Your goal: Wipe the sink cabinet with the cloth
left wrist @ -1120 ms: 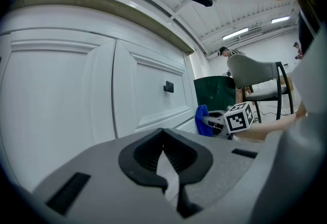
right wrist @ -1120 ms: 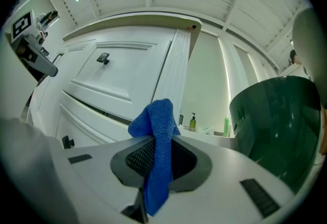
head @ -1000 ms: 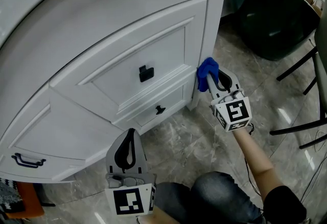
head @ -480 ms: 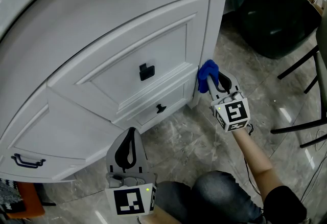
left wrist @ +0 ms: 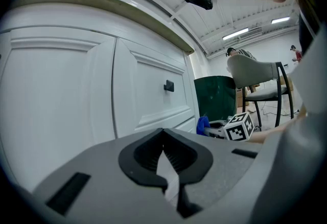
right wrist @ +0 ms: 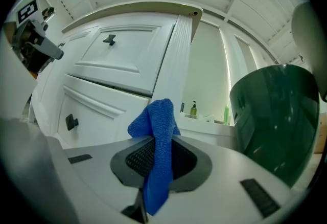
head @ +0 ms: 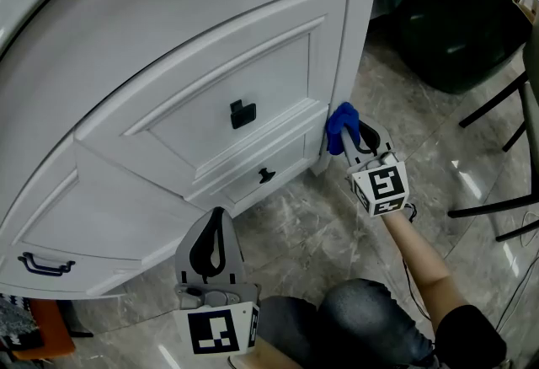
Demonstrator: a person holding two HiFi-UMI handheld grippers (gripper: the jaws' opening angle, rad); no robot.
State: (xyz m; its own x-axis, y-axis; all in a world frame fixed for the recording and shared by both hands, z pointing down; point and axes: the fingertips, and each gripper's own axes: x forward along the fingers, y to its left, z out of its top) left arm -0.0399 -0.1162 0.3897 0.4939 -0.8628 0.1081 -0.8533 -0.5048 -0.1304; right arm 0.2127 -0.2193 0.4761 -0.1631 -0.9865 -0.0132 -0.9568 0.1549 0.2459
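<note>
1. The right tool [head: 345, 136] is clamped shut on a blue cloth [head: 341, 123]; in the right gripper view the cloth [right wrist: 157, 159] stands up in a fold between the closed jaws and hangs down past them.
2. The cloth's bunched top lies against the white sink cabinet [head: 152, 56], low on its corner post [head: 360, 13]; from the square black knob [head: 242, 114] on the panelled front it sits at about 3 o'clock.
3. A smaller black knob [head: 266, 176] is on the lower drawer, at about 8 o'clock from the cloth; a dark bar handle [head: 44, 264] is on the cabinet's far left panel, at about 9 o'clock from the left tool.
4. The left tool [head: 216, 216] hangs at 6 o'clock in the head view, well apart from the cabinet front; in the left gripper view its jaws [left wrist: 163, 136] are together with nothing between them.
5. A dark green bin [head: 450, 22] stands at 1 o'clock from the cloth, beyond the post; black chair legs [head: 497, 102] cross the grey marbled floor [head: 295, 228] at 3 o'clock.
</note>
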